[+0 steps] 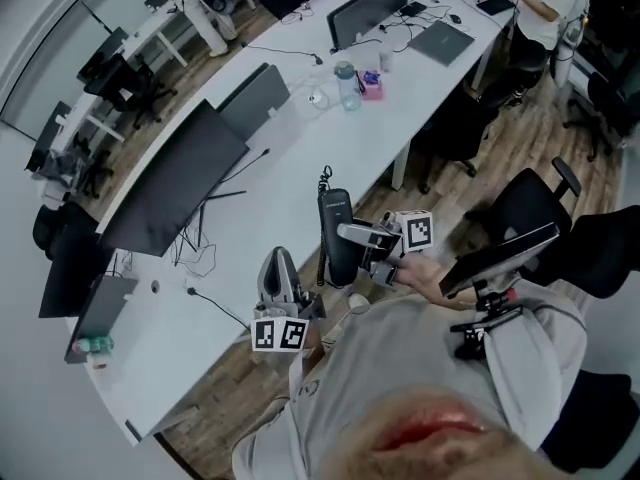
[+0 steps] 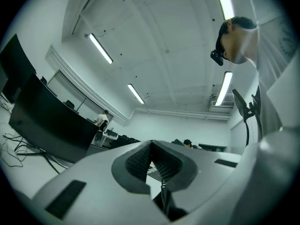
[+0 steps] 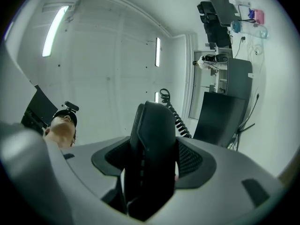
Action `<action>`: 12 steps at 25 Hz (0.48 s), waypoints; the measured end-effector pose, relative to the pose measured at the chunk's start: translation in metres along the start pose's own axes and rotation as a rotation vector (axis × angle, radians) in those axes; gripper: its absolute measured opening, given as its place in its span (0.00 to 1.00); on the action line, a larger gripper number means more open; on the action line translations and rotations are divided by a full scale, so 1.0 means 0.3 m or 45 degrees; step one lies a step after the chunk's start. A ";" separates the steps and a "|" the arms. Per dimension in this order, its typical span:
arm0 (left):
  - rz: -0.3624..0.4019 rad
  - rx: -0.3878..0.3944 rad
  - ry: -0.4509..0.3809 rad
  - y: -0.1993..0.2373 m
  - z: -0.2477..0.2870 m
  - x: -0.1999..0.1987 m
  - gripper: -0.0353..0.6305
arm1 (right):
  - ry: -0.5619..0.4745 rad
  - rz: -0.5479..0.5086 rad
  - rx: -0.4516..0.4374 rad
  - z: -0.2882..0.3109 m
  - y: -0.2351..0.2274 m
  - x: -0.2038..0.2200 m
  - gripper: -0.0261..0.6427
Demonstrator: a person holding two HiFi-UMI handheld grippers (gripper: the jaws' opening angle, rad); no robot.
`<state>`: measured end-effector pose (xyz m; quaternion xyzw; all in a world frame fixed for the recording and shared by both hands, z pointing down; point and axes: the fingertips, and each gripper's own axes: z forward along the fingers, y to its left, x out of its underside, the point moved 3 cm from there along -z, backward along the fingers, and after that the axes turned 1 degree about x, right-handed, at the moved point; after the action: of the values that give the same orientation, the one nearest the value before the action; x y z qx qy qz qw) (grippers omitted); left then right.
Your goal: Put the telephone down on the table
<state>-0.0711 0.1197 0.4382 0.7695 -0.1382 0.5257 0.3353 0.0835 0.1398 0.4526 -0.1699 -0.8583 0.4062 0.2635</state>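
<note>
The black telephone handset (image 1: pixel 335 236) stands upright over the near edge of the white table (image 1: pixel 300 158), clamped between the jaws of my right gripper (image 1: pixel 348 236). In the right gripper view the handset (image 3: pixel 152 153) fills the gap between the jaws of the right gripper (image 3: pixel 152 165), and its coiled cord (image 3: pixel 176 114) trails off behind. The cord (image 1: pixel 324 180) also shows above the handset in the head view. My left gripper (image 1: pixel 279 260) points upward beside the handset, to its left. Its jaws meet, with nothing held (image 2: pixel 151 146).
Dark monitors (image 1: pixel 170 188) (image 1: pixel 258 96) (image 1: pixel 372 6) stand along the table. A water bottle (image 1: pixel 347 85), a pink item (image 1: pixel 372 88) and a laptop (image 1: pixel 441 40) lie farther down it. Loose cables (image 1: pixel 205 253) sit left of the grippers. Office chairs (image 1: pixel 530 208) stand on the right.
</note>
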 end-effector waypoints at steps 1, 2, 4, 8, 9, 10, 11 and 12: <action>-0.004 0.024 0.005 0.026 0.013 0.005 0.07 | -0.008 -0.012 0.008 0.008 -0.016 0.001 0.48; -0.008 0.045 0.010 0.053 0.029 0.007 0.07 | -0.016 -0.025 0.018 0.020 -0.032 0.000 0.48; -0.013 0.088 0.020 0.115 0.071 -0.010 0.07 | -0.044 -0.066 0.048 0.059 -0.070 -0.017 0.48; -0.025 0.165 0.042 0.241 0.146 -0.050 0.07 | -0.121 -0.098 0.072 0.164 -0.126 -0.056 0.48; -0.036 0.170 0.047 0.270 0.153 -0.051 0.07 | -0.129 -0.096 0.085 0.178 -0.142 -0.058 0.48; -0.047 0.170 0.048 0.296 0.156 -0.051 0.07 | -0.129 -0.096 0.099 0.189 -0.155 -0.059 0.48; -0.054 0.167 0.047 0.318 0.154 -0.050 0.07 | -0.121 -0.100 0.111 0.199 -0.165 -0.058 0.48; -0.057 0.160 0.046 0.337 0.148 -0.047 0.07 | -0.109 -0.104 0.119 0.208 -0.172 -0.055 0.48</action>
<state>-0.1021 0.0137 0.4531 0.7824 -0.0815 0.5394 0.3003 0.0560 0.0619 0.4550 -0.1044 -0.8551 0.4417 0.2506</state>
